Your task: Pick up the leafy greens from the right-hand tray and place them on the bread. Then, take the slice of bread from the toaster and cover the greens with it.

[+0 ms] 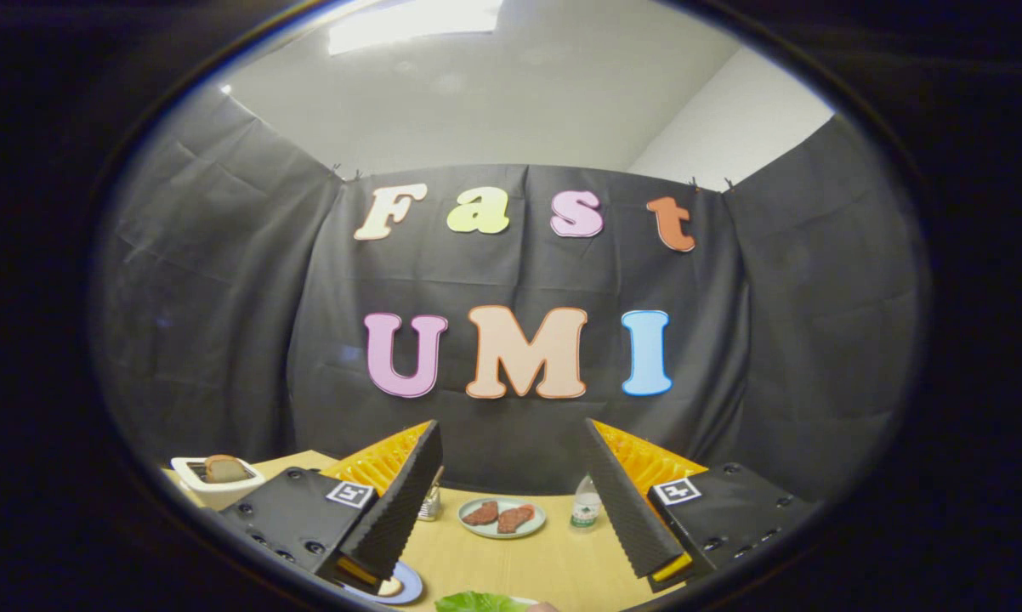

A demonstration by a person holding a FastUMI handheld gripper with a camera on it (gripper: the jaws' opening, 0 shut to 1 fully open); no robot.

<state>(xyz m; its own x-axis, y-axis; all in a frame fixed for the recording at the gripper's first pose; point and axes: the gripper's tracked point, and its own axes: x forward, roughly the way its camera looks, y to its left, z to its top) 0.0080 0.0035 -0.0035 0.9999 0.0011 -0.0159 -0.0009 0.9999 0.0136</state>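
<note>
My gripper (pixel 511 501) is held above the wooden table (pixel 511 561), its two fingers wide apart with nothing between them. Below and between the fingers lies a piece of leafy greens (pixel 477 603), only its far edge showing. A white toaster (pixel 213 480) stands beyond the left finger, with a slice of bread (pixel 224 468) sticking up out of its slot. Under the left finger lies a blue plate (pixel 400 586) with a pale piece of bread (pixel 389 586) on it, mostly hidden by the finger.
A pale green plate (pixel 502 518) with two reddish-brown meat pieces sits ahead between the fingers. A small clear bottle (pixel 586 503) stands to its right, and a small metal-looking object (pixel 430 503) shows by the left finger. Black cloth closes the booth behind.
</note>
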